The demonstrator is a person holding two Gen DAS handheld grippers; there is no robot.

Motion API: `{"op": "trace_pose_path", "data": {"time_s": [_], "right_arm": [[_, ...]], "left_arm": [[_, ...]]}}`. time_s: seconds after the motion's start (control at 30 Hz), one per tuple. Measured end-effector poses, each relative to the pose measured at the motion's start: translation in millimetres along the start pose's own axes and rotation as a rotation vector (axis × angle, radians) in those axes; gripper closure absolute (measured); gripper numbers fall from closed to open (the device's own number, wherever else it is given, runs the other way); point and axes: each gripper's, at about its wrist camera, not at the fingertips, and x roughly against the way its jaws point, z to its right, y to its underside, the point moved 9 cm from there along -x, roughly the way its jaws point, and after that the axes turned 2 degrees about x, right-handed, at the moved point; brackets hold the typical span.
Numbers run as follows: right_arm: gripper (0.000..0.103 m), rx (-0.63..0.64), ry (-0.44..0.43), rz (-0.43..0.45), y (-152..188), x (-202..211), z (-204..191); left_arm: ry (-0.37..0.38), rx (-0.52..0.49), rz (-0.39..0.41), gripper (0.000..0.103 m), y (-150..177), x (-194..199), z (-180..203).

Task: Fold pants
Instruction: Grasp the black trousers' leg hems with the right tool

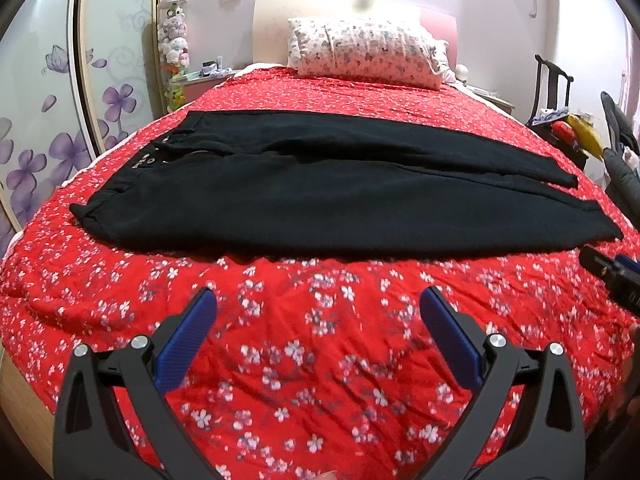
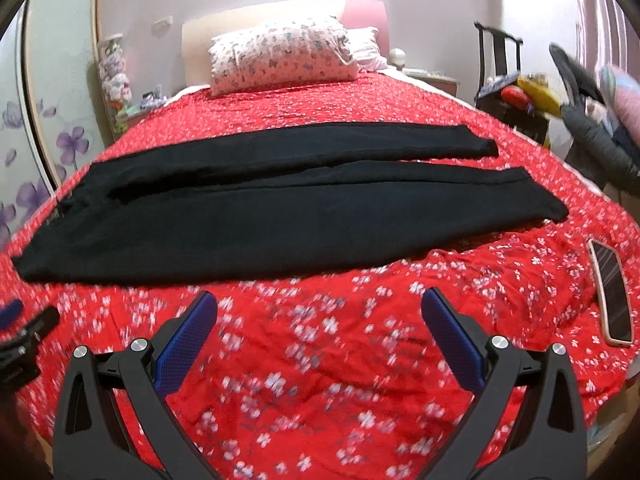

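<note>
Black pants (image 1: 320,196) lie flat across a red flowered bedspread (image 1: 304,352), waistband to the left, both legs stretched to the right. The right wrist view shows the same pants (image 2: 280,216) with the two leg ends at right. My left gripper (image 1: 318,300) hovers open over the bedspread, short of the pants' near edge, nothing between its blue pads. My right gripper (image 2: 319,302) is open too, also short of the near edge. The right gripper's tip (image 1: 612,276) shows at the right edge of the left wrist view, and the left gripper's tip (image 2: 24,328) at the left edge of the right wrist view.
A phone (image 2: 612,296) lies on the bedspread at the right. A patterned pillow (image 1: 368,50) rests at the headboard. A wardrobe with purple flowers (image 1: 60,92) stands left. A chair with clutter (image 2: 516,92) and a dark jacket (image 2: 600,136) stand right of the bed.
</note>
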Motion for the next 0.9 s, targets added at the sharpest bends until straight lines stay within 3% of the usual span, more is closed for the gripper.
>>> {"op": "trace_pose_path", "data": {"time_s": [0.33,0.5,0.63,0.8,0.9], "right_arm": [[0.001,-0.255,-0.157,-0.061,-73.1,-39.6,75.2],[0.001,-0.38,-0.236,-0.068,-130.0,-73.7,127.8],[0.001,-0.42,-0.203,-0.066,-173.3,-106.6,170.5],[0.002,-0.407,-0.079,-0.056,-215.9,-155.5,230.3],[0.014,-0.463,-0.052,-0.074,-225.5,-185.1,264.7]], "left_arm": [[0.13,0.084,-0.067,0.002,-19.7,-27.5,1.9],[0.165,0.114,-0.054,0.002,-34.3,-41.8,6.9],[0.18,0.124,-0.04,0.002,-46.5,-52.2,13.3],[0.204,0.098,-0.03,0.002,-62.8,-62.1,27.1],[0.253,0.101,-0.019,0.002,-69.5,-69.9,34.9]]}}
